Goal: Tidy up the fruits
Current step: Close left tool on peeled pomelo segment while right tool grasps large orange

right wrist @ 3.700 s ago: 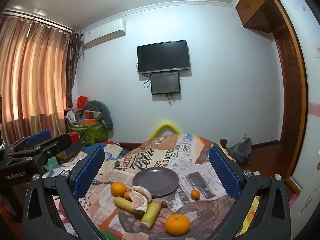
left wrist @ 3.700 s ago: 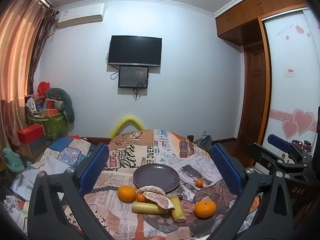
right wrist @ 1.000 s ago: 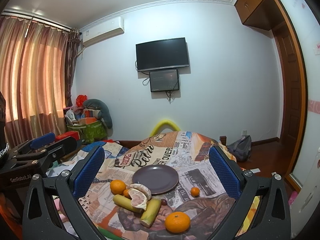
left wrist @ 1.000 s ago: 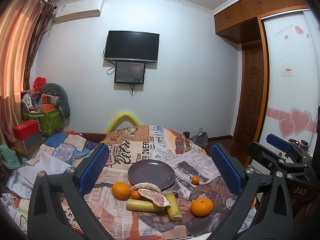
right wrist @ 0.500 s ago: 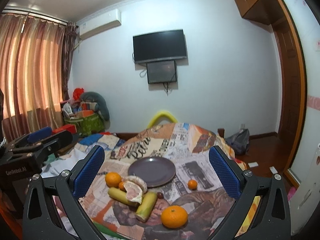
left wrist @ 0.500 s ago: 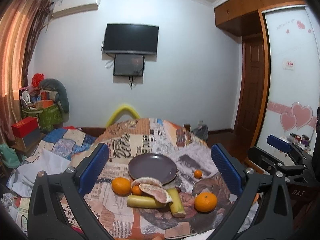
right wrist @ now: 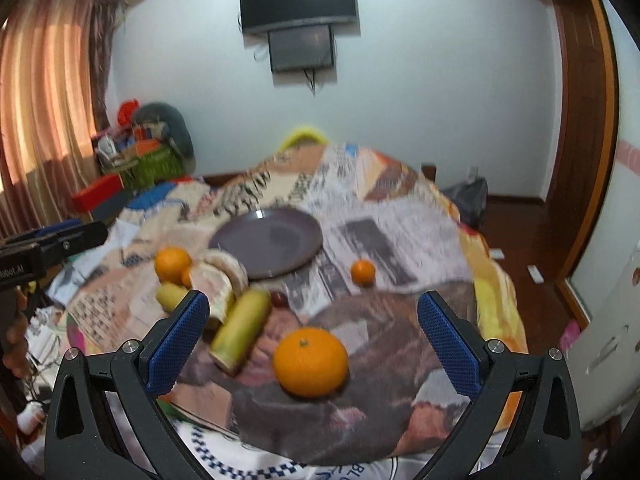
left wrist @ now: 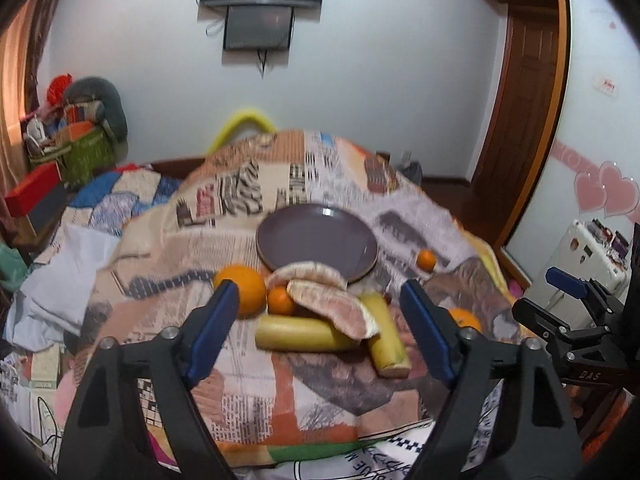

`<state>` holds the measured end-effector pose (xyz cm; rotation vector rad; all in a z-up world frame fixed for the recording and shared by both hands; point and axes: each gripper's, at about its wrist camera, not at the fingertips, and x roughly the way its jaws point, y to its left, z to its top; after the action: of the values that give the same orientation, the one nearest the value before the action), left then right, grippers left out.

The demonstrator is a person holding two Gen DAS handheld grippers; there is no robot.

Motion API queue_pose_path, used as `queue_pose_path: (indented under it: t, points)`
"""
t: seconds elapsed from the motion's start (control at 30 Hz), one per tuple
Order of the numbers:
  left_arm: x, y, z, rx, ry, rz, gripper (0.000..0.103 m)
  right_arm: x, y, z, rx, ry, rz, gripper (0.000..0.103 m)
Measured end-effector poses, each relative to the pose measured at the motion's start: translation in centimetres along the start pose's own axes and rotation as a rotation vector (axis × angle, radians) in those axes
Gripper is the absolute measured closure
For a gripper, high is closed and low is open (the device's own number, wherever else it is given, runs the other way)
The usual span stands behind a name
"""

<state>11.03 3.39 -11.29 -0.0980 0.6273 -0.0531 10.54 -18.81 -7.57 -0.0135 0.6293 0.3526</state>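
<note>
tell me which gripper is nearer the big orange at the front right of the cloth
Right. The right gripper frames the big orange between open jaws; the left gripper is aimed at the sugarcane pile, orange off to its right.

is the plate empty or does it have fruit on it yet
Empty. The plate shows a bare purple surface in both views; the pomelo pieces and oranges lie on the cloth beside its near rim.

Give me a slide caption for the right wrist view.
Open right gripper above a large round orange, near an empty grey-purple plate.
</note>
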Motion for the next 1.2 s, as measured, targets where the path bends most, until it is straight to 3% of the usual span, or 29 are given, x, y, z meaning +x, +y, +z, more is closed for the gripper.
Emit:
queue_pose_path:
  t: [0.23, 0.63, 1.07, 1.2]
  points:
    - [4.2, 0.1, -1.5, -0.01, 0.122, -0.027, 0.027, 3.3, -0.5, -2.2, -0.012, 0.132, 0.015, 0.003]
    - [10.2, -0.6, -2.0, -0.033, 0.249, -0.074, 0.027, 8.2, -1.7, -4.5, 0.063, 0.292, 0.135, 0.033]
    - [14.6, -0.7, -1.2, -0.096, 0.302, -0.053, 0.027, 9.0, -1.7, -3.6, 0.047, 0.278, 0.159, 0.038]
    - [15.7, -0.9, -1.2, -0.093, 0.312, -0.014, 0.027, 9.5, -2.1, -3.1, 0.06, 0.273, 0.171, 0.038]
